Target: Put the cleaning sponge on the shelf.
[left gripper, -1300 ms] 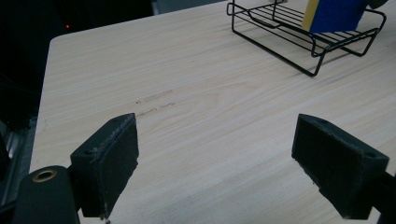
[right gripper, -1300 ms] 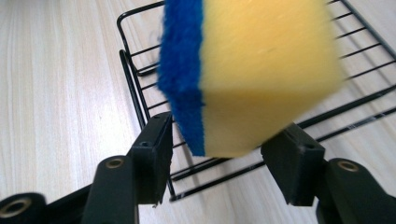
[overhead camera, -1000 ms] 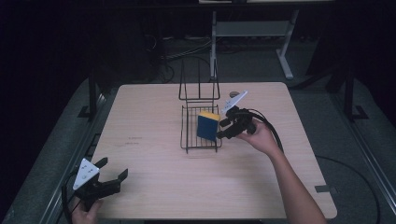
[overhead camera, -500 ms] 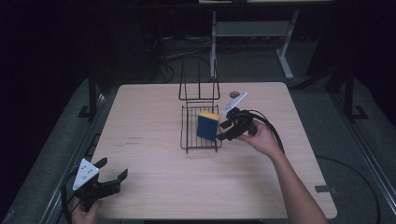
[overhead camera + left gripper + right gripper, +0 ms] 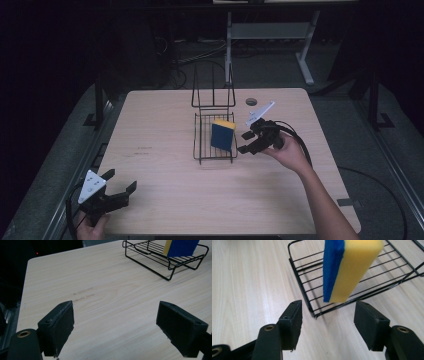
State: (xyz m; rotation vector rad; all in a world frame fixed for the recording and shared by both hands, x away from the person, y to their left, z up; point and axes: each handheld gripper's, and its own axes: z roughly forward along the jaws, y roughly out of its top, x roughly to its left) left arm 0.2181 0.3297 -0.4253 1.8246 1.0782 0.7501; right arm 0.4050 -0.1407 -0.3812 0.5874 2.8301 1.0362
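Sponge: my blue-and-yellow sponge (image 5: 350, 267) stands on edge in the wire rack (image 5: 215, 145), near its right side, blue face towards the rack's middle and yellow towards my right gripper (image 5: 328, 322).
Right gripper: my jaws have just been opening; they stand spread just outside the rack's rim, the sponge ahead of them and clear of the pads, nothing pinched.
Left gripper: my left gripper (image 5: 115, 327) hangs spread wide and empty over the table (image 5: 165, 120) near its front left corner, well apart from the rack.
Risk, tipping: I judge the sponge unsteady on its narrow edge; a brush from a jaw as I draw back could knock it flat or over the low rim.
Risk, snagging: a jaw catching the rim wire could drag the light rack across the table.
Rack contents: the lower tray holds the sponge alone; the upright wire frame (image 5: 213, 90) at its back holds nothing.
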